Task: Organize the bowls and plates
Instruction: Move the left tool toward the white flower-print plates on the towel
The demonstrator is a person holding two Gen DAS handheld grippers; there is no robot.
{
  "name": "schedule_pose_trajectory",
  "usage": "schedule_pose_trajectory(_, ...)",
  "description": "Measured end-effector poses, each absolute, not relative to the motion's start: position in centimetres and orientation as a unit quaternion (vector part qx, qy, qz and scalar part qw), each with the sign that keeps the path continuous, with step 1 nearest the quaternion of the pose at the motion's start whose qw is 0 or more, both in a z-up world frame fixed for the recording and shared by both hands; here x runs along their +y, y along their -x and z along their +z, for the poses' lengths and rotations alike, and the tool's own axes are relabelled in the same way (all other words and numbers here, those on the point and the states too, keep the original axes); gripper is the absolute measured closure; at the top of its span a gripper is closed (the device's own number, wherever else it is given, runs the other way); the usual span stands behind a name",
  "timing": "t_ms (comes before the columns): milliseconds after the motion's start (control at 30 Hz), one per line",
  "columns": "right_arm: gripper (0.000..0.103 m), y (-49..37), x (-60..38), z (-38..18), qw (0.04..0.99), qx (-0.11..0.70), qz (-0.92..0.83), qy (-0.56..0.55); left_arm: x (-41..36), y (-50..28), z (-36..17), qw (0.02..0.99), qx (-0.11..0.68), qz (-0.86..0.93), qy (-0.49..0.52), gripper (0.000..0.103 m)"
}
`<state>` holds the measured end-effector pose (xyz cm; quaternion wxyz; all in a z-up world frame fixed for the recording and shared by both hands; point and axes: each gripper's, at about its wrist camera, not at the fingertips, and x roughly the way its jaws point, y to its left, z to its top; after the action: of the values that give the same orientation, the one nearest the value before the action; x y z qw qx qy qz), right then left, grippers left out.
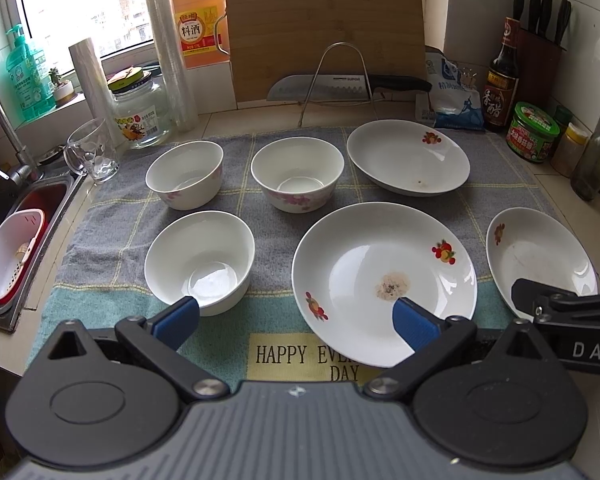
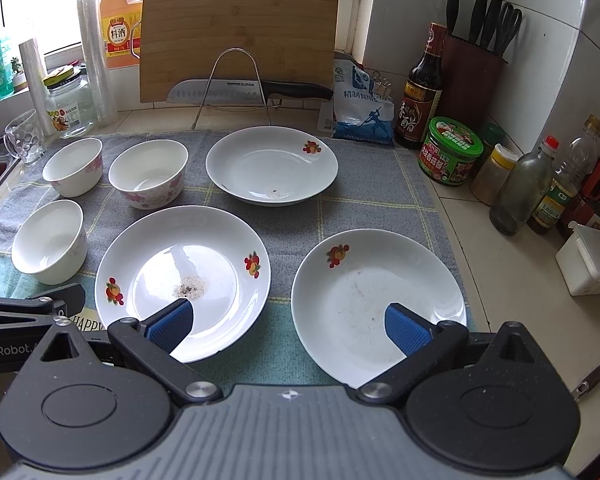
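Left claw [image 1: 296,320] hovering open, empty, above towel [image 1: 236,196]. Right claw [image 2: 288,320] hovering open, empty, above towel too. Three bowls [image 1: 199,262] sitting left of middle plate [image 1: 384,280]. Two other plates [image 2: 378,304] lying behind and right of it.

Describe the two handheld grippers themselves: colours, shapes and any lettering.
The left gripper and right gripper look alike: a grey ribbed body, round black pivot housings on each side, black linkage arms with silver rivets, and two fingers with blue textured pads. White lettering shows on their sides, partly cut off: "DAS" on the right gripper seen from the left wrist camera, "enRobot" on the left one seen from the right. No hand, sleeve or cable shows.
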<state>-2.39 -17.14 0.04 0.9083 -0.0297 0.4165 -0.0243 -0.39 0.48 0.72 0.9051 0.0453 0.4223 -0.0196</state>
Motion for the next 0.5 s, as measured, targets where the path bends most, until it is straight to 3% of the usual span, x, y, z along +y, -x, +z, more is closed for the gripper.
schedule_pose_trajectory(500, 0.0, 2.23, -17.11, 0.01, 0.911, 0.411, -0.031, 0.032, 0.27, -0.02, 0.73, 0.906, 0.42, -0.028, -0.05, 0.001)
